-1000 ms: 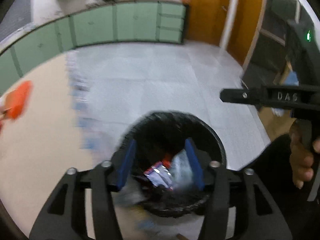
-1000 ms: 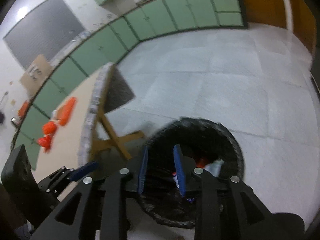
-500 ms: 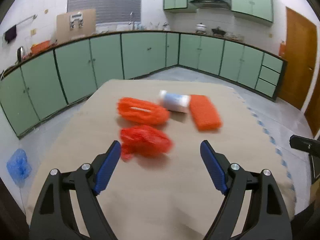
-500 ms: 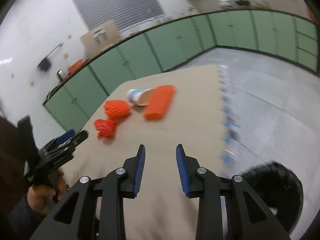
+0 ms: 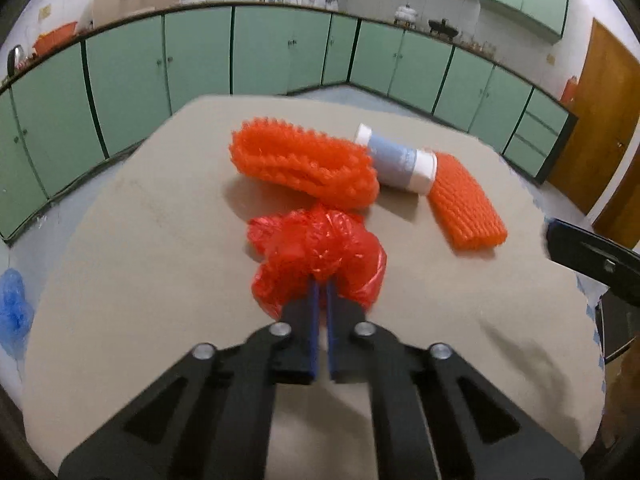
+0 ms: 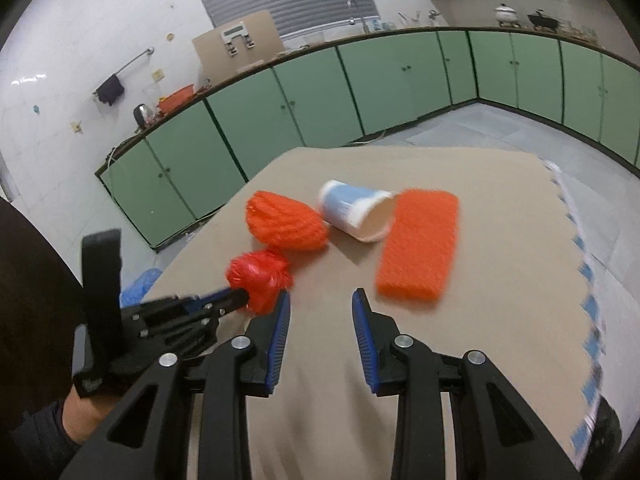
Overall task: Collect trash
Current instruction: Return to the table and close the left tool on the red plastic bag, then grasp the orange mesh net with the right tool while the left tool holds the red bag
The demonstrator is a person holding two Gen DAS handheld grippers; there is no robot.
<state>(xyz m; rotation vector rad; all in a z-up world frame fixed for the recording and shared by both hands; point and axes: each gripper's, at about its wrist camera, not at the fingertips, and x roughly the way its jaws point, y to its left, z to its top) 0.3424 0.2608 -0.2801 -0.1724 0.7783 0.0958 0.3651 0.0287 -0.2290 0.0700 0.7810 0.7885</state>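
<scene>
With our left gripper (image 5: pixel 320 284) pressed nearly together on a fold of the crumpled red plastic bag (image 5: pixel 316 256), we judge the grasp step to be in hand. Its blue fingers (image 5: pixel 314 308) pinch the near edge of the bag, which rests on the tan desk (image 5: pixel 120 280). Our right gripper (image 6: pixel 320 308) hovers above the desk with its fingers (image 6: pixel 282 320) spread and holding nothing.

Beyond the bag lies an orange foam net sleeve (image 5: pixel 304 164), touching or just beside it. A tipped paper cup (image 5: pixel 400 160) lies next to that sleeve, and a flat orange foam net (image 5: pixel 464 204) lies beside the cup.

A dark bin rim (image 6: pixel 608 428) shows past the right desk edge, low in the right wrist view.

The next move, in our judgement, calls for lifting the bag clear and carrying it to that bin. The thin film may slip from so shallow a pinch. The right gripper is best placed for the flat net.
</scene>
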